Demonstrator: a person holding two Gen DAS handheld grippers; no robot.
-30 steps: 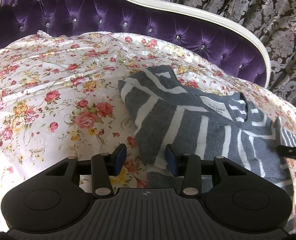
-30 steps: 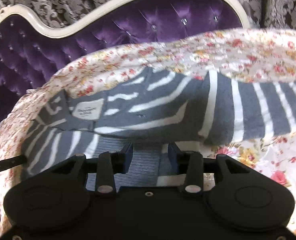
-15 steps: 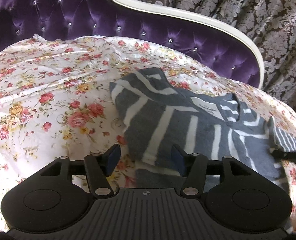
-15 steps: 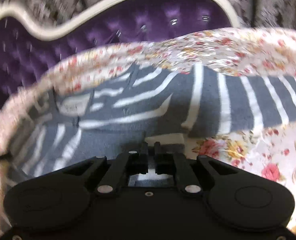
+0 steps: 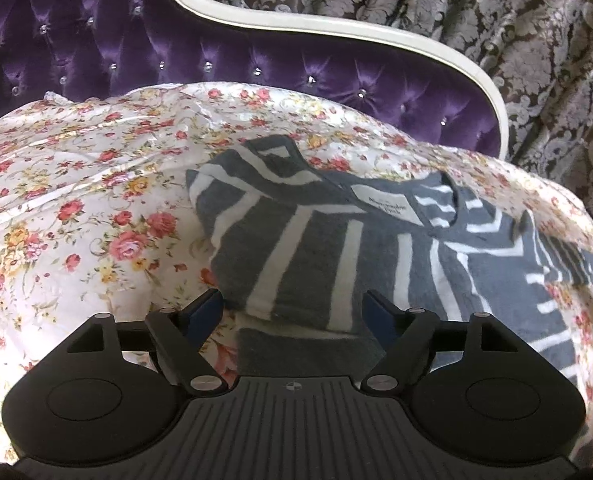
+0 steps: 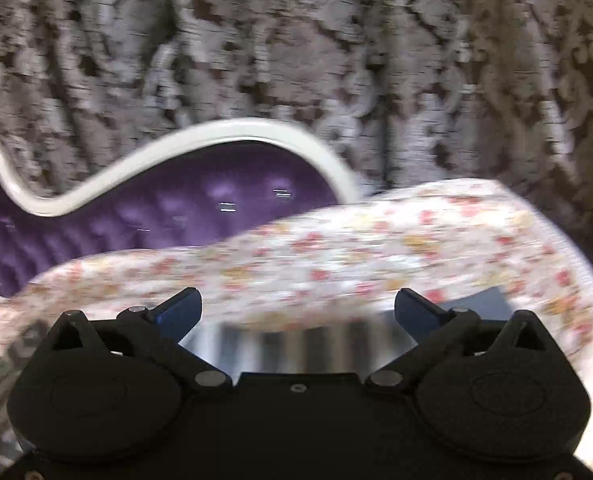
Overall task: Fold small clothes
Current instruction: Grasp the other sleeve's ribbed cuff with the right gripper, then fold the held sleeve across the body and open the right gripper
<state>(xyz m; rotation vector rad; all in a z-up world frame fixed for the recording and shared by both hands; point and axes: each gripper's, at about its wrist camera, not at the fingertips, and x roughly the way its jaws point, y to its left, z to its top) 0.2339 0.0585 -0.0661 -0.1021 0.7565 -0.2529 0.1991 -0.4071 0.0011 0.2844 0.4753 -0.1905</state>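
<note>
A grey shirt with white stripes (image 5: 336, 248) lies partly folded on the floral bed sheet (image 5: 76, 200), its neck label facing up. In the left wrist view my left gripper (image 5: 294, 312) hovers at the shirt's near folded edge. Its jaws are opening; the fold lies between them but the blue pads (image 5: 206, 310) stand clear of it. The right wrist view is blurred by motion. My right gripper (image 6: 298, 312) is lifted and its jaws are opening wide, holding nothing. Only a smeared strip of the striped shirt (image 6: 308, 346) shows low between its fingers.
A purple tufted headboard (image 5: 136, 52) with a white curved frame (image 5: 336, 36) runs behind the bed. Patterned brown-and-silver curtains (image 5: 496, 20) hang beyond it. The sheet (image 6: 376, 248) drops off at the right edge of the bed.
My left jaws have spread wider and let the shirt's fold go. My right gripper pinched shut half a second ago, then opened wide and swung up and away from the shirt.
</note>
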